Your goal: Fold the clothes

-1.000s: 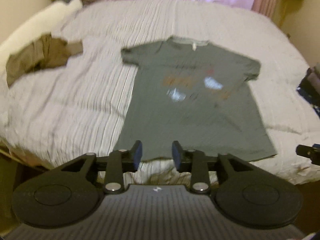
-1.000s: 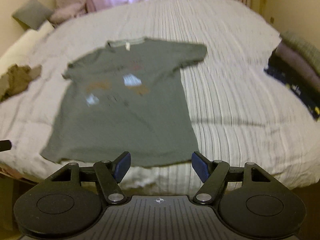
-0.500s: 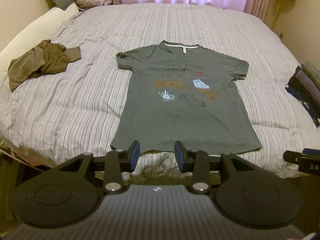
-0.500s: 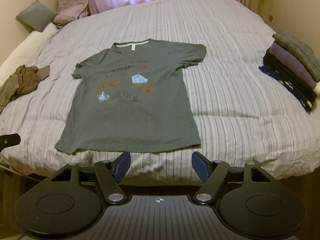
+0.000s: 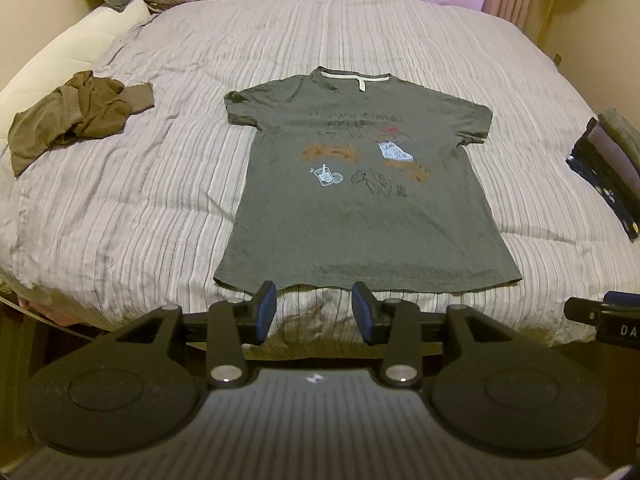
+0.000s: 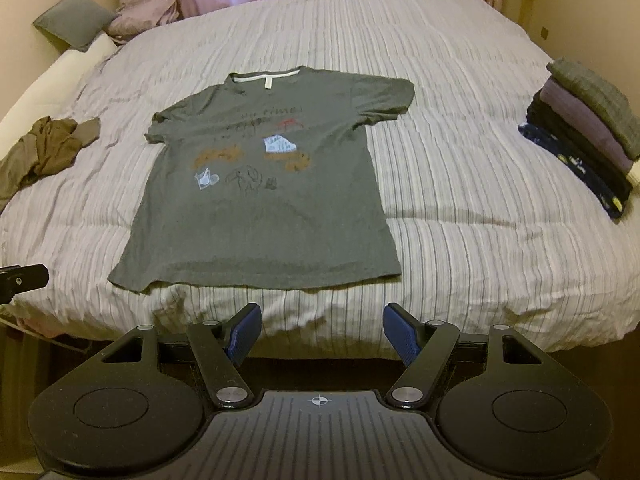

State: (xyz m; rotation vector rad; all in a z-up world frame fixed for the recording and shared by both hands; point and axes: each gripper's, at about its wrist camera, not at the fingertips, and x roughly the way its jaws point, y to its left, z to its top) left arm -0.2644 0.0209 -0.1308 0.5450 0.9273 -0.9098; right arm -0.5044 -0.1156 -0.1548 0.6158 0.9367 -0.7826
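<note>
T-shirt (image 5: 360, 200) hem is lying just beyond both grippers, clear of their jaws. The left gripper (image 5: 314, 307) is opening its jaws with nothing between them; the right gripper (image 6: 322, 330) is holding its jaws spread wide and empty over the bed's (image 6: 460, 240) near edge. The grey shirt is lying flat, face up, collar far, its printed lettering too faint to read fully. Farther left a crumpled brown garment (image 5: 72, 116) is resting; at the right a folded stack (image 6: 584, 128) is sitting, cut off in the left view.
</note>
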